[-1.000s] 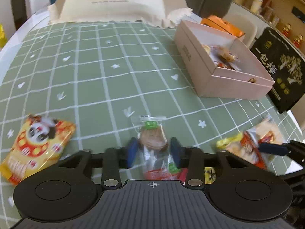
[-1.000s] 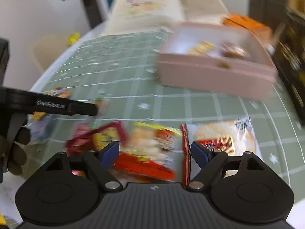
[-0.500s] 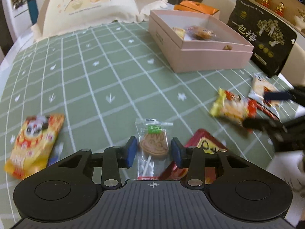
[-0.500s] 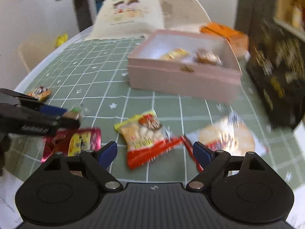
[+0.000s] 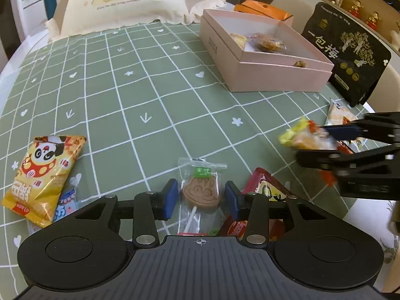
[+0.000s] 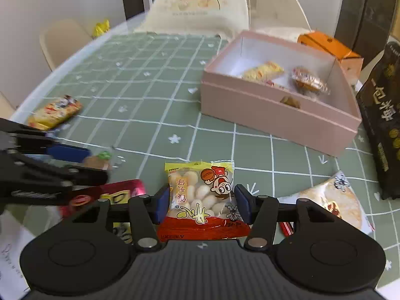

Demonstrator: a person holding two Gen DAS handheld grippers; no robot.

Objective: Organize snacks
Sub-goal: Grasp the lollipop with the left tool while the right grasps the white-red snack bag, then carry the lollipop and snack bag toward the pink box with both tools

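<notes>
My left gripper is shut on a brown lollipop in a clear wrapper, held just above the green checked tablecloth. The jaws of my right gripper are closing, and their blue pads press both sides of a yellow and red snack packet. In the left wrist view that packet shows blurred between the right gripper's fingers at the right edge. The open pink box stands ahead to the right with a few wrapped snacks inside; the left wrist view shows the box at the upper right.
A yellow panda packet lies at the left and a red packet between the grippers. A round cracker packet lies at the right. A black bag and an orange box stand by the pink box.
My right jaws, wide apart before, have closed in onto the yellow and red packet. The left gripper still holds the lollipop, and its view has swung towards the pink box.
</notes>
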